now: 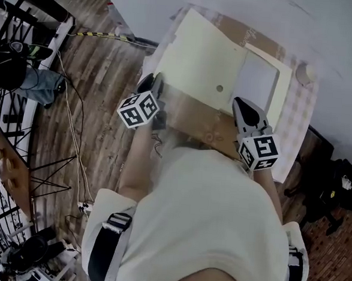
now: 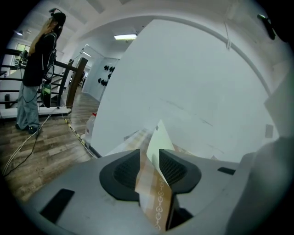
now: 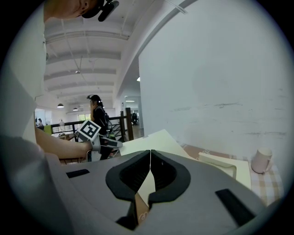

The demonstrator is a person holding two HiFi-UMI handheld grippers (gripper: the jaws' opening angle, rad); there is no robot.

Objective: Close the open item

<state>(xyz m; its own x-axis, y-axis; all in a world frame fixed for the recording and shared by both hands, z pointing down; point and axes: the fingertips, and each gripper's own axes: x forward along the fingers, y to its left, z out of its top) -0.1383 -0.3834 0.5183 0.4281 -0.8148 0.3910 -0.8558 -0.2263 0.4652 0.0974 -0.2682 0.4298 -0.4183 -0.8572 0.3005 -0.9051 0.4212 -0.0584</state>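
A flat box lies open on the table, its shallow white base at the right. Its lid stands tilted up, cream inside and brown with a printed pattern outside. My left gripper is at the lid's left edge. In the left gripper view the jaws stand apart with the lid's edge between them and a gap beside the pads. My right gripper is at the lid's near right edge. In the right gripper view it is shut on the thin lid edge, with the base beyond.
The table carries a checked cloth and stands against a white wall. A pale cup sits at the far right corner, also in the right gripper view. Cables run over the wooden floor at the left. A person stands far off.
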